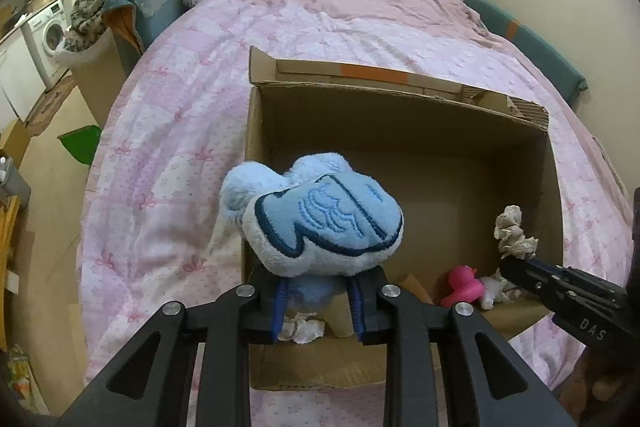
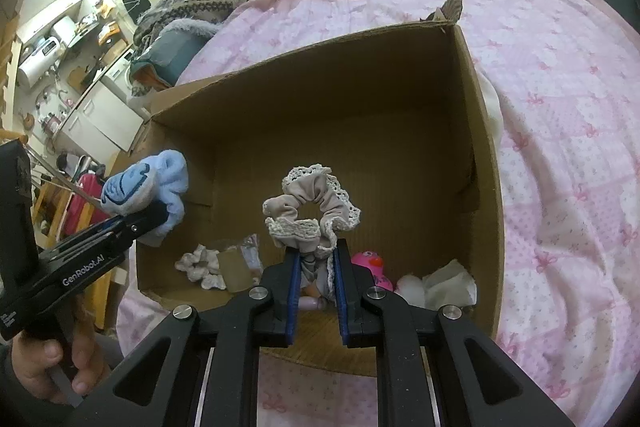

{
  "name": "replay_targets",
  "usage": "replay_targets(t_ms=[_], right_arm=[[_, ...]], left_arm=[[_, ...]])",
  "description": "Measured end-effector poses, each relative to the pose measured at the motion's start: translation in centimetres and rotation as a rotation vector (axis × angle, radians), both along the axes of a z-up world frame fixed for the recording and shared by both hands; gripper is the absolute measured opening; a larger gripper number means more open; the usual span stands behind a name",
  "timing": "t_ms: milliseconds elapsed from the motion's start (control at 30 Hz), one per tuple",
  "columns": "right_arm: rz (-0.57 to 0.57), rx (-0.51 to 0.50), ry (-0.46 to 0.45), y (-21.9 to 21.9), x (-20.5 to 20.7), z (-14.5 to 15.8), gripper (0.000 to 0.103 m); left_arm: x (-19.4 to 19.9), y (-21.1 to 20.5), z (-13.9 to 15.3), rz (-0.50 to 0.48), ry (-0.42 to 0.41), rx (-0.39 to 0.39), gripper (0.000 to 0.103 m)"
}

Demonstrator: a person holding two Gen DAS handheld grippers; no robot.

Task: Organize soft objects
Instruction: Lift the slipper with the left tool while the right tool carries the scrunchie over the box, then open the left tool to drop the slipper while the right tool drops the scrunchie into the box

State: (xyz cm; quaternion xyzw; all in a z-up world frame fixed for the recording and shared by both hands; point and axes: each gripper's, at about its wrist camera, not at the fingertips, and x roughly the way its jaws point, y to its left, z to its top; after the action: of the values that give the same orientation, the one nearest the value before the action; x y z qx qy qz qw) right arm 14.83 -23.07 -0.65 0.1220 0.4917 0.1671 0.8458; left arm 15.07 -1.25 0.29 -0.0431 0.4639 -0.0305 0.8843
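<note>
1. A bed with a pink quilt (image 1: 168, 131) fills the scene; an open cardboard box (image 1: 400, 131) sits on it, and a kitchen corner shows far left.
2. The left gripper (image 1: 318, 301) has its fingers closed part-way on the base of a blue plush toy (image 1: 324, 215), held over the box's left near corner.
3. The right gripper (image 2: 316, 267) pinches a beige lace-trimmed scrunchie (image 2: 312, 207) between narrowly spaced fingers, above the box's near middle.
4. Risk: the plush is gripped low and bulges well above the fingers, so it could tip out over the left wall onto the quilt. The scrunchie is held by a thin fold and may slip free early.
5. Only the right view shows another scrunchie (image 2: 200, 267) on the box floor at left; the pink rubber duck (image 1: 464, 285) appears in both.
</note>
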Motion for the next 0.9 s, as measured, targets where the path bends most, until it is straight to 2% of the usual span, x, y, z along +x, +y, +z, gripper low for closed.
replay_targets(t_ms=[200, 333, 700, 800, 867, 900], right_arm=[[0.009, -0.008, 0.004, 0.2, -0.2, 0.0, 0.017], [0.002, -0.004, 0.024, 0.1, 0.1, -0.3, 0.017], [0.003, 0.009, 0.04, 0.0, 0.3, -0.4, 0.019], [0.003, 0.017, 0.04, 0.0, 0.3, -0.4, 0.022], [0.002, 0.032, 0.043, -0.1, 0.3, -0.4, 0.033], [0.004, 0.04, 0.041, -0.2, 0.3, -0.3, 0.039]], left_arm=[[0.0, -0.2, -0.1, -0.003, 0.003, -0.005, 0.025], [-0.1, -0.4, -0.3, -0.007, 0.003, 0.018, 0.026], [-0.4, -1.2, -0.6, -0.035, 0.011, 0.019, 0.037], [-0.4, -1.4, -0.5, -0.04, 0.005, 0.023, 0.048], [-0.5, -1.4, -0.4, -0.038, 0.008, 0.022, 0.064], [-0.5, -1.4, -0.3, -0.039, 0.008, 0.019, 0.065]])
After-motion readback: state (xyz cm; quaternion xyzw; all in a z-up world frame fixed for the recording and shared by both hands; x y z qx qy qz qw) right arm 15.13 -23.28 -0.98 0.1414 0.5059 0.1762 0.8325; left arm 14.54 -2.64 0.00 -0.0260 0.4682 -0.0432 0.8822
